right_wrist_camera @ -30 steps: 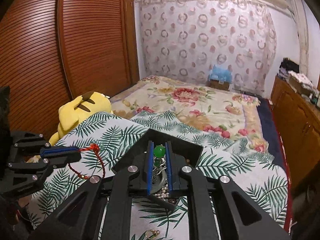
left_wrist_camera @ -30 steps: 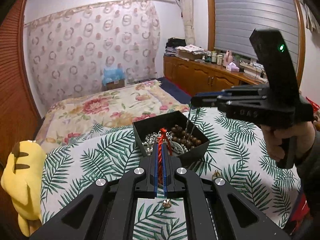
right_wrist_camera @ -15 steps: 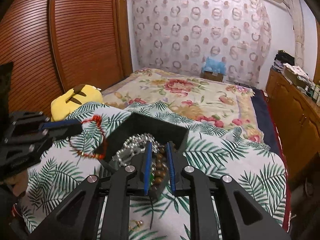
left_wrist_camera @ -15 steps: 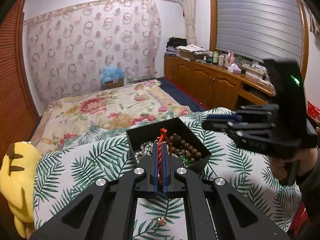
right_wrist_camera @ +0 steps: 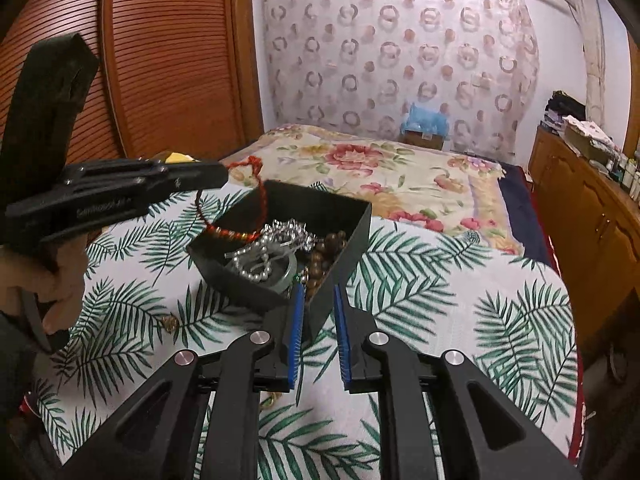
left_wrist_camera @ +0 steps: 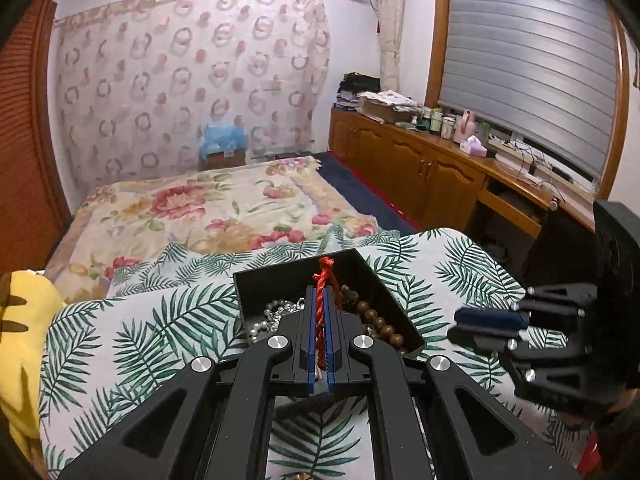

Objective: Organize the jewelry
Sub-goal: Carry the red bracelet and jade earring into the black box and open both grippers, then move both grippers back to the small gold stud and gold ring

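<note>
Covering the frame's lower half, a leaf-print cloth [right_wrist_camera: 460,300] bears a black box [right_wrist_camera: 348,236] at centre, with a plush [left_wrist_camera: 20,320] at left. Beads [right_wrist_camera: 320,256] and pearls [right_wrist_camera: 256,264] fill the box. The left gripper [left_wrist_camera: 319,312] pinches a red cord [right_wrist_camera: 260,200] over it. The right gripper [right_wrist_camera: 316,304], parted and empty, straddles the box's near corner.

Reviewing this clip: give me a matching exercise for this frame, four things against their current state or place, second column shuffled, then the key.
1. red braided cord bracelet
2. brown wooden bead strand
3. right gripper
4. yellow plush toy

A. jaws apart, holding nothing
B. lying inside the black rectangular box
C. pinched in the left gripper, hanging over the box
D. beside the palm-leaf cloth

Pairs: 1-C, 2-B, 3-A, 4-D
</note>
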Available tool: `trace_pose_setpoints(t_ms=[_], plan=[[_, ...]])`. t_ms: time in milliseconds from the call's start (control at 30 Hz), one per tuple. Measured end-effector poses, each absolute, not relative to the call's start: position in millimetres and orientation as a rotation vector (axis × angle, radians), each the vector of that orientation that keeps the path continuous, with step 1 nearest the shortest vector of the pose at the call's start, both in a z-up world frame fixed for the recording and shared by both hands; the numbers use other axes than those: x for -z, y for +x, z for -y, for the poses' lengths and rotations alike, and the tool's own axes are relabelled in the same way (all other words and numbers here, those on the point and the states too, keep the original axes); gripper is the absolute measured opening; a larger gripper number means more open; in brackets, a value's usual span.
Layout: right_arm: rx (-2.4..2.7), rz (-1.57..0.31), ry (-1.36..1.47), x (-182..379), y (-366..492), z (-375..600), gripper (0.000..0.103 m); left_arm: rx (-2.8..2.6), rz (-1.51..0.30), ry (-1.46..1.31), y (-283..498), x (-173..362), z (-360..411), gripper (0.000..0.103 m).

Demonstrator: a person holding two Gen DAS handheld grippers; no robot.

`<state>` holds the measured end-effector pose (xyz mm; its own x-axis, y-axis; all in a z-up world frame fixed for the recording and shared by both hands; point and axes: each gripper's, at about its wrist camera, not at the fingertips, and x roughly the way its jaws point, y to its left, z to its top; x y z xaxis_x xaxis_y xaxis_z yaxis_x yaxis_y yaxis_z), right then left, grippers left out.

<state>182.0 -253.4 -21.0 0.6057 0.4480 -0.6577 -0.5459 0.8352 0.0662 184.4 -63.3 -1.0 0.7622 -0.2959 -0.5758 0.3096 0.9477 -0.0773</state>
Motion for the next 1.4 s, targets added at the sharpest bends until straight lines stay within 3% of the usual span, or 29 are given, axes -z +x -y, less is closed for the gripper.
trace_pose_setpoints(t_ms=[67,100,133,167,233,300,367,467,1400], plan=[[-0.577,-0.726,-0.141,25.1,180.7,253.9,0.018,0.328,-0.622,0.024,184.5,0.6,63.5,0.003],[-0.575,-0.728,-0.138,26.7,179.8,254.4,0.027,0.329,-0.625,0.023,185.4,1.3,64.7,0.004],[-0.571,-0.728,-0.135,27.8,179.1,254.9,0.04,0.333,-0.629,0.02,186.0,1.8,65.9,0.01],[-0.567,-0.726,-0.134,29.0,177.7,255.6,0.043,0.333,-0.63,0.018,187.1,1.9,66.6,0.03],[-0.569,-0.728,-0.131,31.4,174.8,256.7,0.044,0.328,-0.616,0.015,185.1,0.9,66.4,0.048],[-0.572,-0.735,-0.129,34.2,171.7,258.1,0.044,0.317,-0.612,0.018,181.5,0.1,66.6,0.057],[-0.577,-0.743,-0.129,37.2,168.4,258.9,0.044,0.304,-0.608,0.024,177.0,0.2,64.3,0.077],[-0.587,-0.758,-0.143,43.7,162.0,257.2,0.045,0.275,-0.593,0.037,165.6,1.4,60.6,0.093],[-0.643,-0.874,-0.318,82.6,147.6,216.6,0.045,0.197,-0.88,0.138,125.2,87.3,28.8,0.095]])
